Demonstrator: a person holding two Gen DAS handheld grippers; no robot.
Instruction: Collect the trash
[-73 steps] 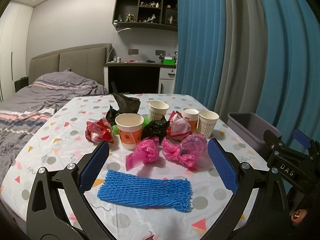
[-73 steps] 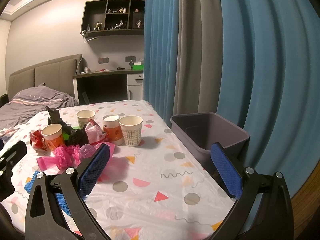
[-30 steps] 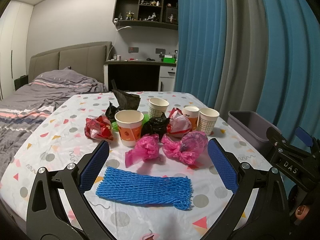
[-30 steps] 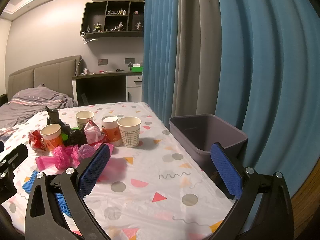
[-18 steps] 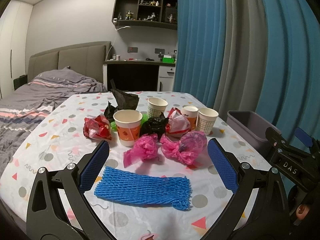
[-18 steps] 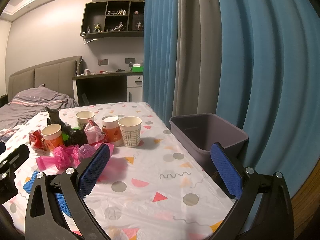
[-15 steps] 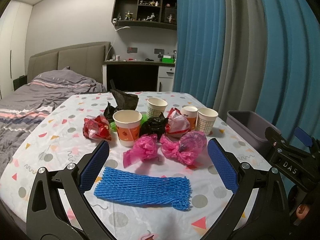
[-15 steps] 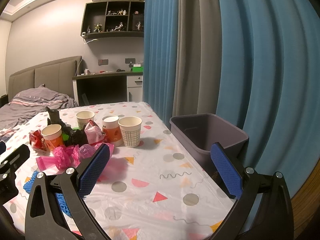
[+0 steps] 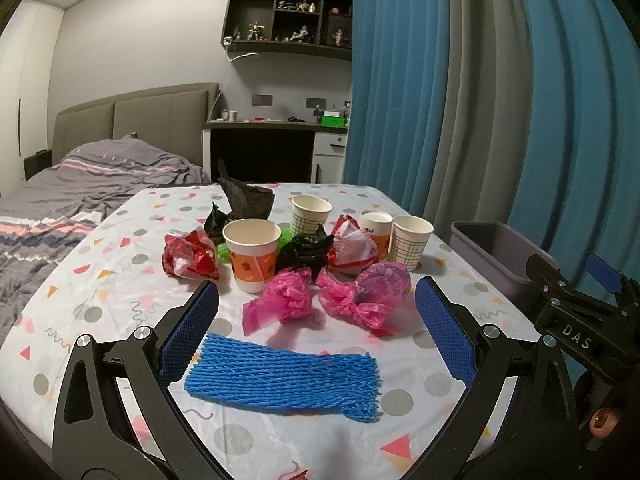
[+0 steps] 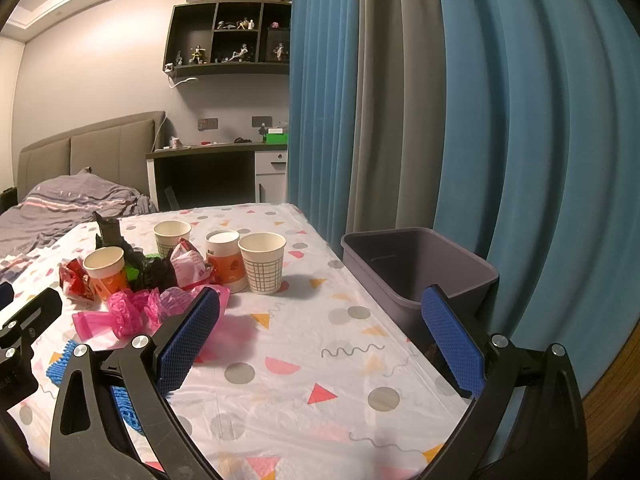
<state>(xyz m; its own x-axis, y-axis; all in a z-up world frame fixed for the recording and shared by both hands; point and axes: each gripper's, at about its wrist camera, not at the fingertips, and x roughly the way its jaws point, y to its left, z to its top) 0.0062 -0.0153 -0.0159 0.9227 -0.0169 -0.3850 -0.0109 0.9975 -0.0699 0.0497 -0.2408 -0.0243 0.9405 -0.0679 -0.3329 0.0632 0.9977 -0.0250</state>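
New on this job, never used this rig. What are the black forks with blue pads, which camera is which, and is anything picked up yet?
Those forks are two hand-held grippers; each picture comes from a camera looking along one gripper's fingers. The left gripper hangs open over a blue foam net. The right gripper is open too, near the grey bin beside the table. Paper cups and crumpled bags lie beyond. Nothing is held.

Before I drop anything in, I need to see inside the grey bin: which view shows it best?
The right wrist view: the grey bin shows its open interior beside the table edge. The left wrist view catches only its near corner, partly behind the other hand-held gripper.
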